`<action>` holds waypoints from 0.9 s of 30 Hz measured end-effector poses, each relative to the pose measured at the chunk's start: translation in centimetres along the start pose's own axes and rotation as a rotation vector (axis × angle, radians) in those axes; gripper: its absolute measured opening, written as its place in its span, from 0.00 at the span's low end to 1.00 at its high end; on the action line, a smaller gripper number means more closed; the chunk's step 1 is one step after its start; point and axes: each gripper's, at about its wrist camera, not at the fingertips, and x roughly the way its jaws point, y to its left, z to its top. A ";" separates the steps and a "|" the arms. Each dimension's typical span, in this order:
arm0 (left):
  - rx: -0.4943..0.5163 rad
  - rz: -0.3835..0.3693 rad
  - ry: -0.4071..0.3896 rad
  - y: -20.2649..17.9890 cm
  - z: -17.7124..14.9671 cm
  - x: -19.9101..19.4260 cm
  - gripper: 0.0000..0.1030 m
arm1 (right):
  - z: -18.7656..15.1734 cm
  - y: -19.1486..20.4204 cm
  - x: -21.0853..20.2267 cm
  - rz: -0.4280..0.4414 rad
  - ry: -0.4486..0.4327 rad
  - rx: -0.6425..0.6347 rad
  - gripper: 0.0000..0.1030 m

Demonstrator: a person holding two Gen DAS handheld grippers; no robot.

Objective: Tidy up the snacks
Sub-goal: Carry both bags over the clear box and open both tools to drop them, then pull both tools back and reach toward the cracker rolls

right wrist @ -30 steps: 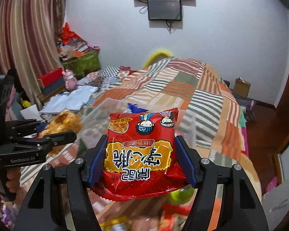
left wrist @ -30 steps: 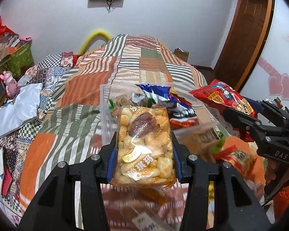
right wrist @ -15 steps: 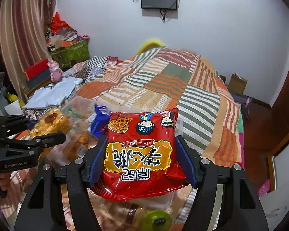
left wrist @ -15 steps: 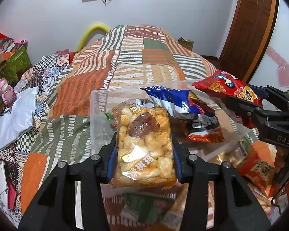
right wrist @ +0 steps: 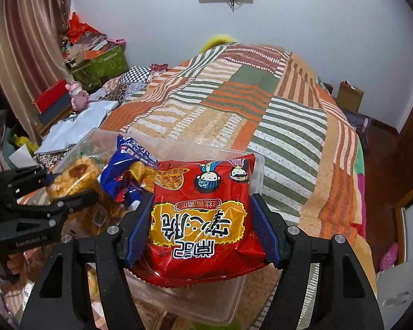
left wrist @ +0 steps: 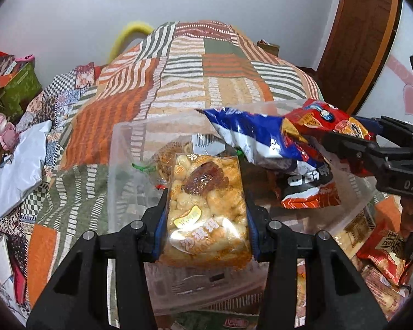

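Observation:
My left gripper is shut on a clear packet of yellow puffed-rice cake and holds it over a clear plastic bin on the bed. The bin holds a blue snack bag and a red and black packet. My right gripper is shut on a red noodle-snack packet and holds it over the bin's right side. The right gripper shows at the right of the left wrist view, the left gripper at the left of the right wrist view.
The bin stands on a patchwork quilt. More snack packets lie on the bed to the bin's right. A white folded cloth and a pink toy lie left. A wooden door stands at the far right.
Both grippers have moved forward and down with their packets, so they now hang over the bin. The red packet has come in beside the blue bag.

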 end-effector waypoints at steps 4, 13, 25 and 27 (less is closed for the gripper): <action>0.016 0.012 -0.013 -0.3 -0.3 -0.1 0.45 | 0.1 0.0 0.5 0.008 0.015 -0.006 0.66; 0.015 0.010 -0.019 -0.5 -0.2 -0.9 0.48 | 0.1 0.2 -0.2 -0.005 0.019 -0.026 0.68; 0.025 0.015 -0.089 -1.7 -1.0 -6.0 0.62 | -1.2 1.3 -4.4 -0.008 -0.030 -0.058 0.70; 0.027 0.016 -0.100 -2.0 -1.3 -7.1 0.63 | -1.5 1.6 -5.4 -0.006 -0.042 -0.061 0.70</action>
